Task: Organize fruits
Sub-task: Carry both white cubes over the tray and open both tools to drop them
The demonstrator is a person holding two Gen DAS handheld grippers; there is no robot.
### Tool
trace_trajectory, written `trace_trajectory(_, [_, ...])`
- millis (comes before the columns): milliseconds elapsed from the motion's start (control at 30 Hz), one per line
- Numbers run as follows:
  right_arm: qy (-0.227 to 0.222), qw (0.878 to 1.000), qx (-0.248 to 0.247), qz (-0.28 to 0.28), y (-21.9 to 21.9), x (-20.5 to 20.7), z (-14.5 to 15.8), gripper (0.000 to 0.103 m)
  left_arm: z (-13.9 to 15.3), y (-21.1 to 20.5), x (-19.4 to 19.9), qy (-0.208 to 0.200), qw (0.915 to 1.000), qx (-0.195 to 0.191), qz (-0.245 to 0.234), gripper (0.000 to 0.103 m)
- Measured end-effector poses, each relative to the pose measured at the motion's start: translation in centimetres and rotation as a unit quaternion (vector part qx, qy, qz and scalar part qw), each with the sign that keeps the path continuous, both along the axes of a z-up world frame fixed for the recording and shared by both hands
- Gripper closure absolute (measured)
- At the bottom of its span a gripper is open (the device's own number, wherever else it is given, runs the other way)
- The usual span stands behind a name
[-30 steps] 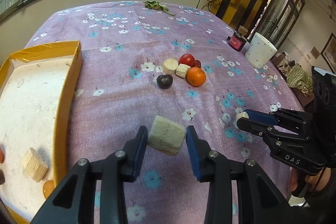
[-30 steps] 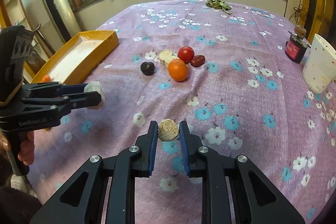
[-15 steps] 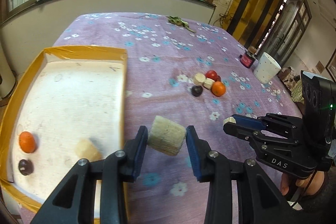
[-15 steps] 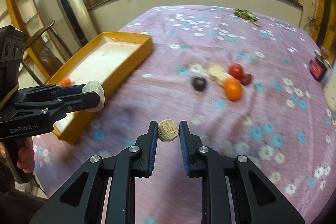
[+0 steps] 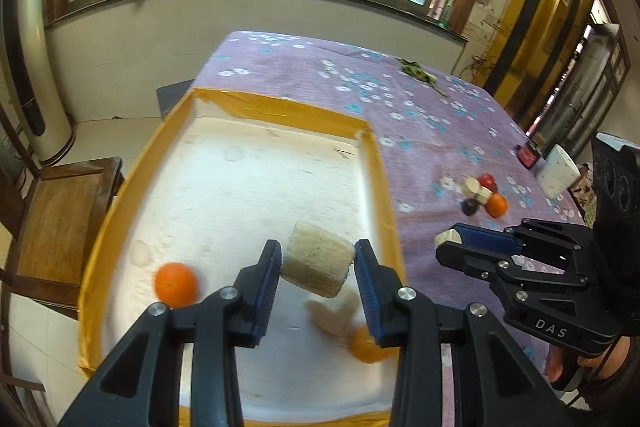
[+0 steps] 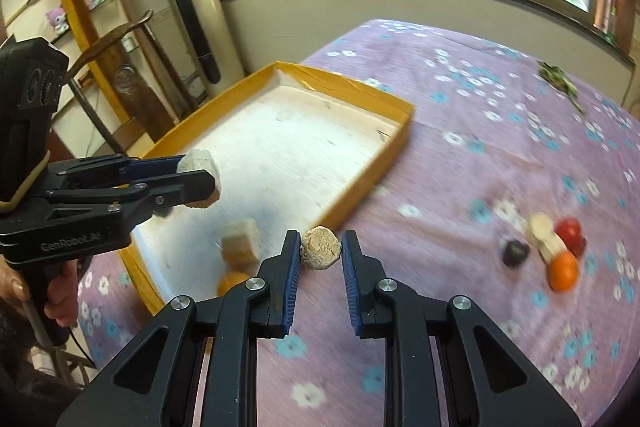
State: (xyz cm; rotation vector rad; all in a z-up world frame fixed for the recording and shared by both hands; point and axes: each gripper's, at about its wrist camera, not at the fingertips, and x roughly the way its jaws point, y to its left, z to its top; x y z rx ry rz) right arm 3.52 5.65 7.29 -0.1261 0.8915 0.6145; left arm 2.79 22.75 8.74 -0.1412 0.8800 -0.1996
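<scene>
Both my grippers, left [image 5: 317,267] and right [image 6: 321,251], clamp pale chunks; releasing early risks missing the tray [image 5: 378,163].

Printed "DAS" on the right gripper [image 5: 448,247] body; "GenRobot.AI" in pale letters along the left gripper [image 6: 200,179] body.

Two wrist views, shared tray [image 5: 376,163]

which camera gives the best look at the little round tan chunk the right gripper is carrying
The right wrist view: the small round tan chunk sits centred between the right hand-held gripper fingers, its rough face fully exposed. The left wrist view shows only a pale tip of it poking past the gripper's fingers from the side.
</scene>
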Motion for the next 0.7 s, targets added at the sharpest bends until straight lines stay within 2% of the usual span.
trace_trajectory(300, [0.017,0.999,-0.015,0.031,5.4,3.4,-1.9,0.083,-1.7,4.7,3.5,0.019,0.9986,0.020,0.045,0.063])
trace_trajectory(700, [0.037,0.996,-0.058,0.054,8.3,5.0,-5.2,0.083,-4.8,6.6,6.9,0.065,0.9959,0.022,0.058,0.063])
